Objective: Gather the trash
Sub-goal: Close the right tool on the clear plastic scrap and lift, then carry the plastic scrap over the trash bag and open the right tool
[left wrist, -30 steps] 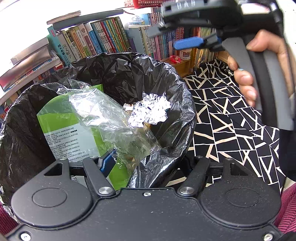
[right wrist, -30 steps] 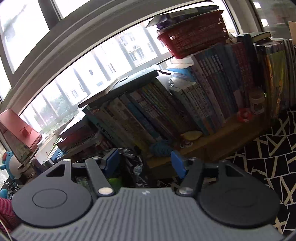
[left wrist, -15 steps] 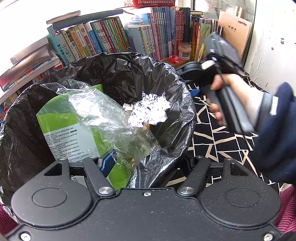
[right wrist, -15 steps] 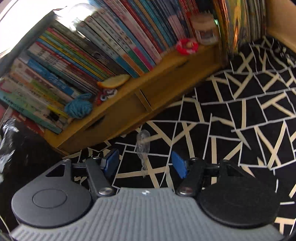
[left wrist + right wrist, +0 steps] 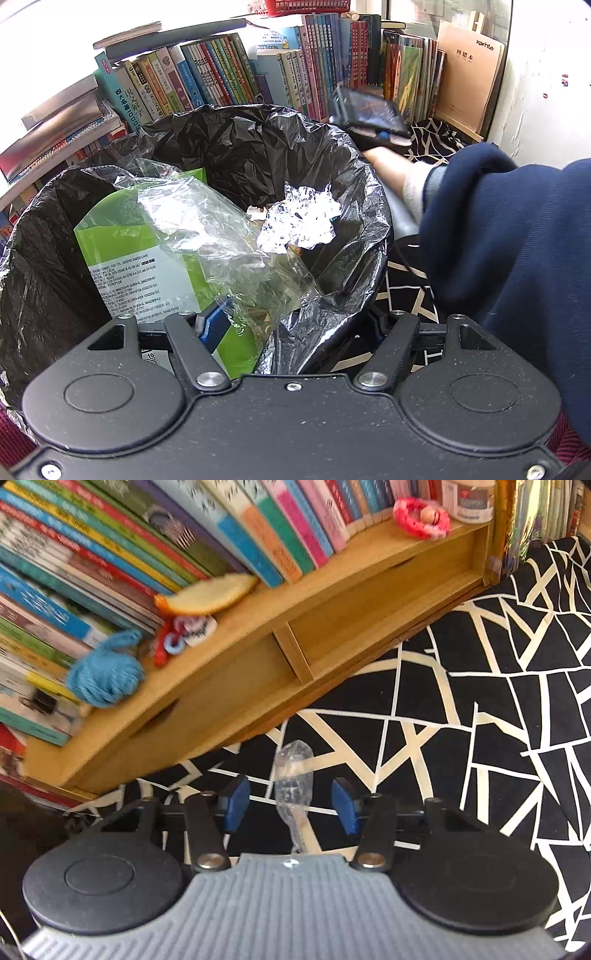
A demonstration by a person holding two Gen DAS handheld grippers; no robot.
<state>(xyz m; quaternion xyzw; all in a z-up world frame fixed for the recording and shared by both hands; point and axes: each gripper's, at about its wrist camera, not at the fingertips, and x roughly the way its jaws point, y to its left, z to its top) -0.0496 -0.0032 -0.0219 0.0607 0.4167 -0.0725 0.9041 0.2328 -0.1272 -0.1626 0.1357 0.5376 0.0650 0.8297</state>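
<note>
Left wrist view: the left gripper [image 5: 291, 325] straddles and grips the near rim of the black-lined trash bin [image 5: 373, 192], which holds crumpled foil [image 5: 303, 218] and a green carton [image 5: 147, 258]. Right wrist view: the right gripper [image 5: 290, 805], jaws closing, brackets without touching a clear, crinkled plastic wrapper [image 5: 293, 786] lying on the black-and-white cloth [image 5: 480, 720] between its blue pads [image 5: 234, 806].

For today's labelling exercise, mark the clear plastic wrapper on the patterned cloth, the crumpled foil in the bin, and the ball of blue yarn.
clear plastic wrapper [image 5: 293, 786]: right wrist view, its crinkled middle.
crumpled foil [image 5: 301, 219]: left wrist view, centre of the wad.
ball of blue yarn [image 5: 105, 674]: right wrist view, middle of the ball.
</note>
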